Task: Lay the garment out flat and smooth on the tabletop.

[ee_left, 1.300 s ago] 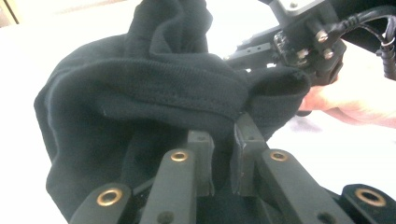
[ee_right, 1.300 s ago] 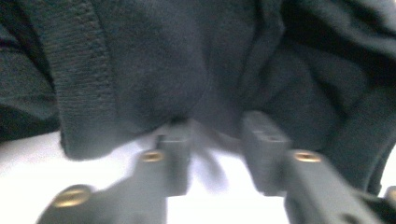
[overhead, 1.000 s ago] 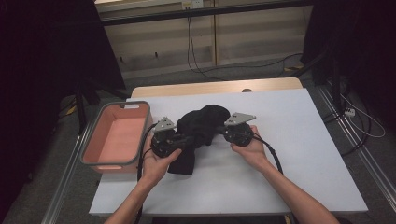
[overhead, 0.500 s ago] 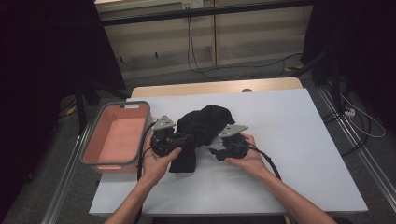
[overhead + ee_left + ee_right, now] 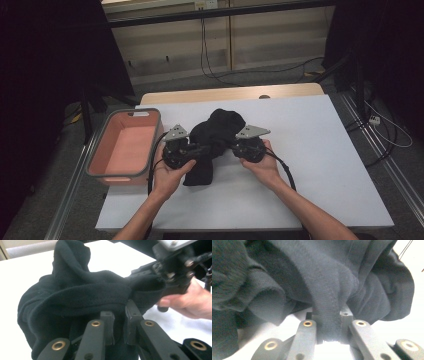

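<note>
While both hands hold a gripper each, one black cloth [image 5: 215, 142] lies bunched between them on the white table [image 5: 320, 165]. Left gripper [image 5: 119, 326] pinches a fold of the cloth's hem. Right gripper [image 5: 329, 326] has just been closing, and its jaws now pinch a thick fold of the same cloth. One pink bin [image 5: 125, 147] stands at the table's left edge, just beside the left hand [image 5: 167, 175]; nothing lies in it. Beyond the table are a wooden edge, grey floor and cables along a pale wall.
</note>
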The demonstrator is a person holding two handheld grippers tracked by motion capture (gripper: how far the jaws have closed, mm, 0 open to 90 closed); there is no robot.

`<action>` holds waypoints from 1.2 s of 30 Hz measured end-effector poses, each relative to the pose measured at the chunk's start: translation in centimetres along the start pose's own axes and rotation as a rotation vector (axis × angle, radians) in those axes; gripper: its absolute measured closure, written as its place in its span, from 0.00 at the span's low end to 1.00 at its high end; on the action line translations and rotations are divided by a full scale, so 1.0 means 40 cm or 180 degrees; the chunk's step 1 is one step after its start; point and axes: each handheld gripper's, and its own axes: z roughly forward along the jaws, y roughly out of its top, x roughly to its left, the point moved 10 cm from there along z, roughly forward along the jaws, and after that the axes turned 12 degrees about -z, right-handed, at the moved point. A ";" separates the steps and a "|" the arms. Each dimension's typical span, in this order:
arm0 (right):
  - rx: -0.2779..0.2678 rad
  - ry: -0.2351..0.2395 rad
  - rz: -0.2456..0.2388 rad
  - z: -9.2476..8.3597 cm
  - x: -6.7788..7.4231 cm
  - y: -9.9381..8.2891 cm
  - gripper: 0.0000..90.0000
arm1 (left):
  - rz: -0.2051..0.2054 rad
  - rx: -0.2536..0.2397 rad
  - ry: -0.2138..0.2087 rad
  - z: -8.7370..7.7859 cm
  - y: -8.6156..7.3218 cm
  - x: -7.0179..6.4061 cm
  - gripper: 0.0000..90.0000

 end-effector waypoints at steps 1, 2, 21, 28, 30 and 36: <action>-0.0004 -0.0005 -0.0006 -0.007 -0.004 0.002 0.92 | -0.0001 0.0001 0.0002 0.001 0.000 0.000 0.89; -0.0013 -0.0002 -0.0018 -0.015 -0.008 0.005 0.92 | -0.0005 -0.0004 -0.0005 0.001 0.001 -0.001 0.89; 0.0078 -0.0238 -0.0089 -0.181 -0.083 -0.038 0.94 | 0.0065 0.0030 -0.0049 0.026 -0.008 -0.048 0.73; 0.0266 -0.0276 0.0025 -0.208 -0.112 -0.122 0.93 | -0.0034 0.0196 0.0182 0.037 -0.052 0.029 0.62; 0.0307 -0.0255 0.0040 -0.207 -0.111 -0.138 0.93 | -0.0020 0.0280 0.0252 0.046 -0.073 0.041 0.58; 0.0372 -0.0169 0.0013 -0.197 -0.092 -0.148 0.82 | 0.0178 0.0506 0.0360 0.061 -0.119 0.045 0.47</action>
